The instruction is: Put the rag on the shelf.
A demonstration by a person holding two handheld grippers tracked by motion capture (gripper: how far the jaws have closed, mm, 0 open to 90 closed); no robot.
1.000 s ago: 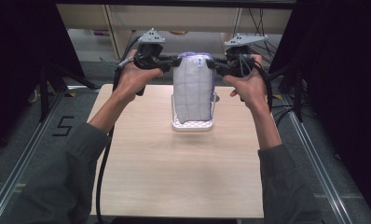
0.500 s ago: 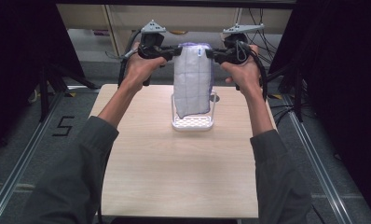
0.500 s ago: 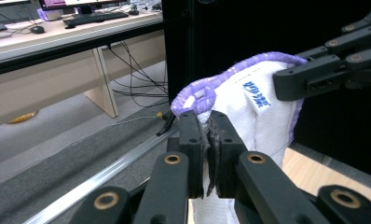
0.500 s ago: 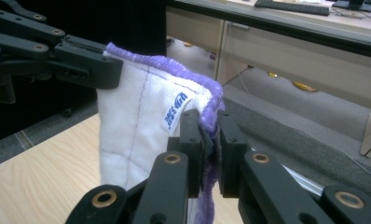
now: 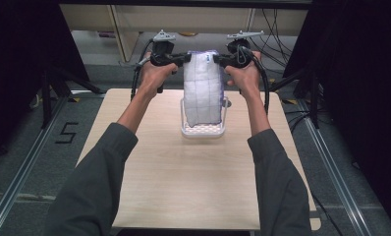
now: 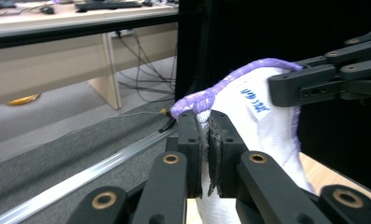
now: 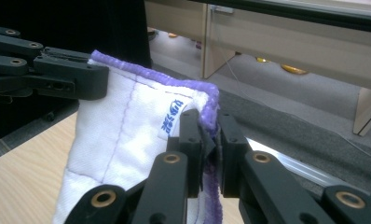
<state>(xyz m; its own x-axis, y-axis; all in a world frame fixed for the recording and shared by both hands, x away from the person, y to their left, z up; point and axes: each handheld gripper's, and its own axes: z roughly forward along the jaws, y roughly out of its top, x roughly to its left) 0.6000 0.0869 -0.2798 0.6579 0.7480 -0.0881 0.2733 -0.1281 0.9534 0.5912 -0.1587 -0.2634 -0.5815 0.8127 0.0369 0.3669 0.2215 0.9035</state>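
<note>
Both jaws pinched tight on the cloth's top corners

My left gripper (image 5: 182, 58) clamps the white, purple-edged cloth (image 5: 202, 88) at one upper corner; my right gripper (image 5: 219, 60) clamps the other; the cloth hangs stretched between them, its lower end inside the white basket (image 5: 202, 131) on the table (image 5: 193, 182).

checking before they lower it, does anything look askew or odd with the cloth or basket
Nothing stands out. The cloth hangs straight between the left gripper and right gripper, each clamped on a top corner, above the upright white basket.
</note>
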